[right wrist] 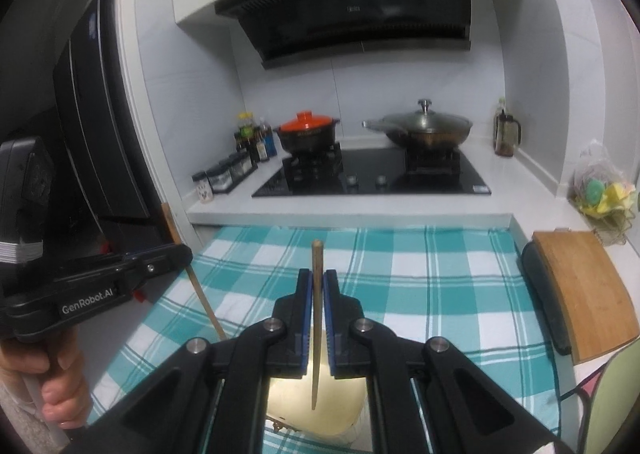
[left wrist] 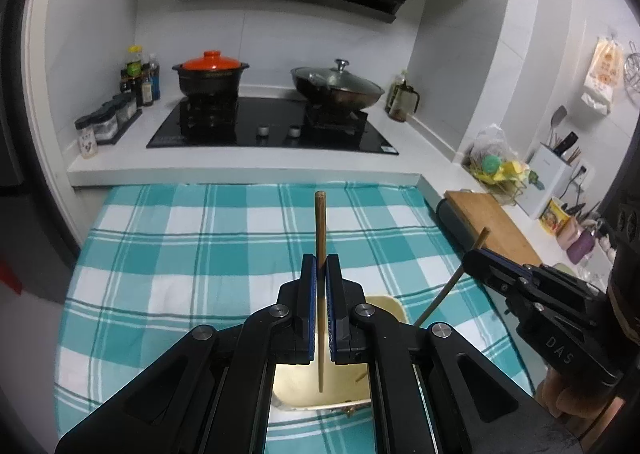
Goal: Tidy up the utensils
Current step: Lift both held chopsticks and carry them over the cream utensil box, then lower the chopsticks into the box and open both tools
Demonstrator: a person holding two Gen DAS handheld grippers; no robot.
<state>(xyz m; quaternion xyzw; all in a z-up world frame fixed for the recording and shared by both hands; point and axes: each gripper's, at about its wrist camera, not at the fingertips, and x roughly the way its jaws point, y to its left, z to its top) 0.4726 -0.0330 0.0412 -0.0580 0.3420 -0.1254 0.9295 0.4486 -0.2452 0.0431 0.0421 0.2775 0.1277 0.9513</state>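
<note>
My left gripper (left wrist: pixel 320 266) is shut on a wooden chopstick (left wrist: pixel 320 222), held upright with its lower tip inside a cream-coloured holder (left wrist: pixel 384 304) below the jaws. My right gripper (right wrist: pixel 318 282) is shut on a second wooden chopstick (right wrist: pixel 317 258), also upright, its tip hanging over the same cream holder (right wrist: pixel 344 410). The right gripper shows in the left wrist view (left wrist: pixel 476 260) at the right with its chopstick (left wrist: pixel 444 290) slanting down. The left gripper shows in the right wrist view (right wrist: pixel 180 252) at the left with its chopstick (right wrist: pixel 204 302).
A teal and white checked cloth (left wrist: pixel 192 254) covers the table. Behind it stands a black hob (left wrist: pixel 272 130) with an orange-lidded pot (left wrist: pixel 210 74) and a lidded wok (left wrist: pixel 336 88). A wooden cutting board (left wrist: pixel 492 226) lies to the right. Spice jars (left wrist: pixel 104 126) line the left.
</note>
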